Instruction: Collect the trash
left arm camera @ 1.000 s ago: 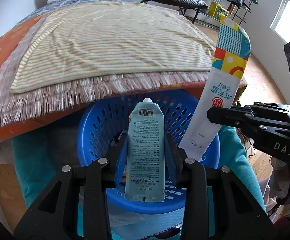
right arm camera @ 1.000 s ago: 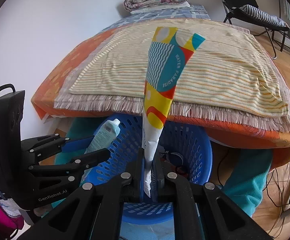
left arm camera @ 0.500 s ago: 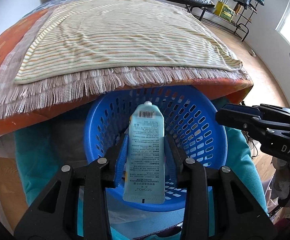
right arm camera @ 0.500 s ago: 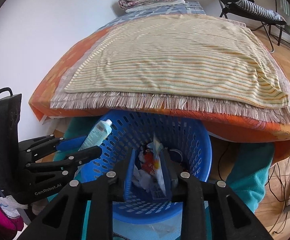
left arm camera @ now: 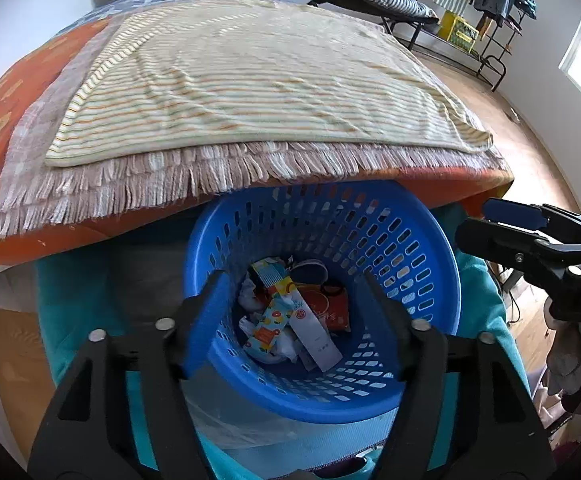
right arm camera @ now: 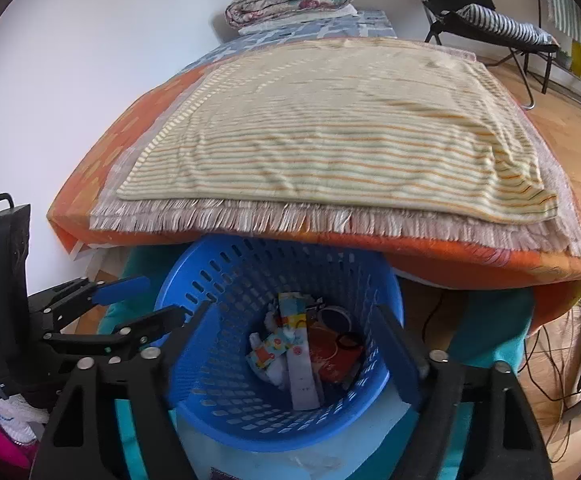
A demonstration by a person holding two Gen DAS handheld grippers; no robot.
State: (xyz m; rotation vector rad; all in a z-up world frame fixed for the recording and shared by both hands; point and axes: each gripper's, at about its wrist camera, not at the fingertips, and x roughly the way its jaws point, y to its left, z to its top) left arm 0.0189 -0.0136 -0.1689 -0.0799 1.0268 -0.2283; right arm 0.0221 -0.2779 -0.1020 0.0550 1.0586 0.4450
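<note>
Left wrist view: the trash, a heap of wrappers and crumpled paper with a long white packet on top, is seen lying at the bottom of the blue basket; nothing is held between the jaws of the left gripper or the right gripper, both opening wide above it; the drop step is judged done; further trash must next be sought, none being seen on the striped blanket.

only "da" reads, on the right gripper.
</note>
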